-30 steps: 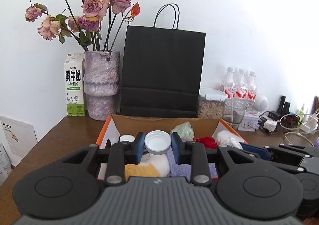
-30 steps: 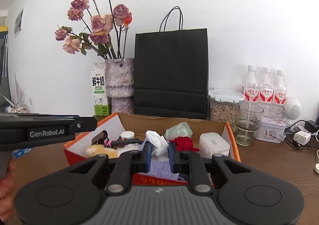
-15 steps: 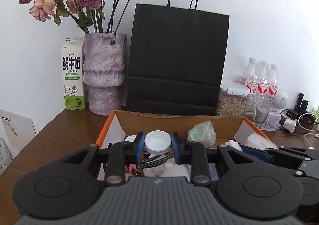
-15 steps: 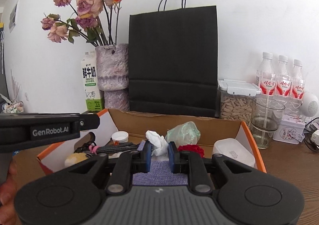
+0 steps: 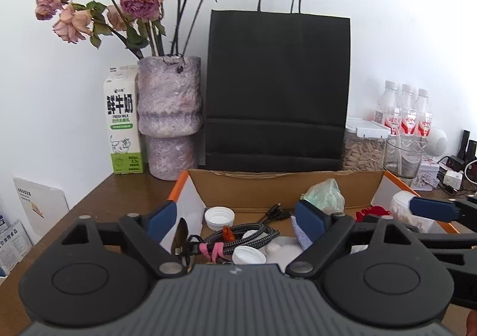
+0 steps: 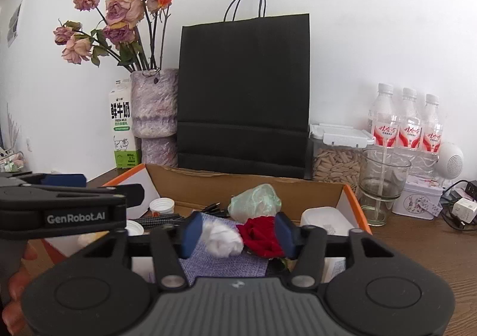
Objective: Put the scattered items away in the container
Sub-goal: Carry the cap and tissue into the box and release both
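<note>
Over the orange-edged cardboard box (image 5: 286,187) on the brown wooden table (image 5: 119,199), the left gripper (image 5: 235,217) has its jaws opening wide, nothing pinched, with a white bottle cap (image 5: 249,255) lying loose in the box at its six o'clock beside a braided black cable bundle (image 5: 241,236). Further right, the right gripper (image 6: 237,231) is opening too, a crumpled white tissue (image 6: 222,236) and a red fabric flower (image 6: 262,234) sitting between its blue pads, untouched, a pale green wad (image 6: 255,199) at twelve o'clock.
</note>
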